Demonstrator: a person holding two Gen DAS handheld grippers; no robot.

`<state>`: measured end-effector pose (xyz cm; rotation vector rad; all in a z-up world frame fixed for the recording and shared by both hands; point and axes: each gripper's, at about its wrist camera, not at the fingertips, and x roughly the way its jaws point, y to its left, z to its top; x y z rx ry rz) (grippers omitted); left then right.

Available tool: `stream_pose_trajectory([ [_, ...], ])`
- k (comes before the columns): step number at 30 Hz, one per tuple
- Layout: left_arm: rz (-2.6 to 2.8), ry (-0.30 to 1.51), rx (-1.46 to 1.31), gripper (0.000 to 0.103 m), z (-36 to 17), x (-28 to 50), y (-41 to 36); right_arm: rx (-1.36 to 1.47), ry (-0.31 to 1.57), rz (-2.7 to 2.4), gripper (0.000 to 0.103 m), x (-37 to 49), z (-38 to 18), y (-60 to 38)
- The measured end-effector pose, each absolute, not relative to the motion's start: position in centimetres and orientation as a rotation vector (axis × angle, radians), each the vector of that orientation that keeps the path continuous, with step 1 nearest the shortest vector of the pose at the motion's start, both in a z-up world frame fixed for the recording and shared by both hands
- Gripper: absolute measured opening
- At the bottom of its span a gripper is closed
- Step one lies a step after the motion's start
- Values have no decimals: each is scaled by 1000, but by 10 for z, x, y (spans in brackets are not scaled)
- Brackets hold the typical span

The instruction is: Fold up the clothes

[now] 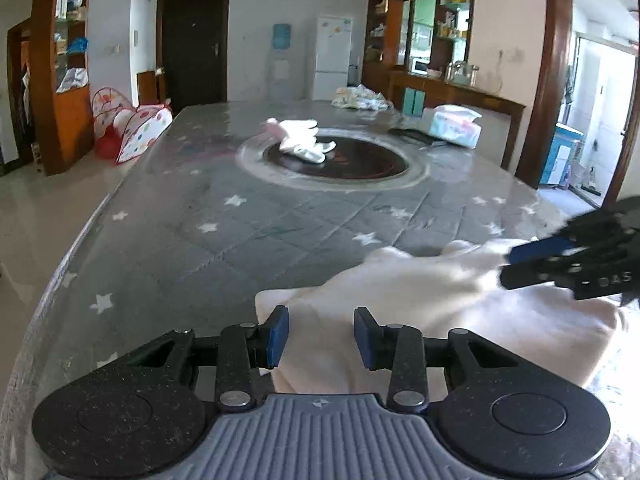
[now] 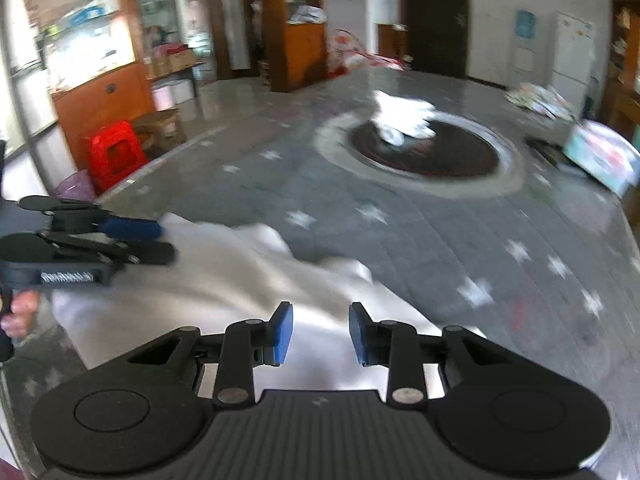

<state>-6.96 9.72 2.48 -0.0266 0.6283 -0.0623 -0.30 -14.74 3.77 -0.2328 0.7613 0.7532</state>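
The white garment (image 1: pixel 420 300) lies rumpled at the near edge of the star-patterned table (image 1: pixel 192 240), right under both of my tools, with its far edge bunched into a few soft peaks. I judge it to be light and limp, with no stiffness at all. It will sag and drag wherever I lift it, and a pinch in the middle would only pull up a tent of cloth. The sensible hold is at an edge or a corner, one for each tool, so that the fold line stays straight; the plastic sheet over the table looks slick, so the cloth may slide rather than stay put.

My left gripper (image 1: pixel 321 336) stands partly open, its blue pads clearly apart with cloth lying in the gap and beneath it, and neither pad presses on the cloth. In the right wrist view it hovers over the garment's left side.

My right gripper (image 2: pixel 320 332) is also partly open, with the white fabric between and below its pads; I cannot see a pinch there either (this view is smeared by motion, so whether a pad brushes the cloth is uncertain).

Further off, a second small white garment (image 1: pixel 302 140) rests on the dark round inset (image 1: pixel 360 164) in the middle of the table, well apart from my work.
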Motion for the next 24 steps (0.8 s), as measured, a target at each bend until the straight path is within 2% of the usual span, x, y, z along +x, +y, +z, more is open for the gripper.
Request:
stream_pose_trajectory([
  [3,-53,628,-5,39,23,-70,95,-184,778,709,26,6,31,-165],
  [14,-72,600,37,40,42,-85,80,-131,774,708,26,22,37,-181],
  [24,-206,572,91,41,53,-124,47,-222,720,830,25,-39,60,-200],
])
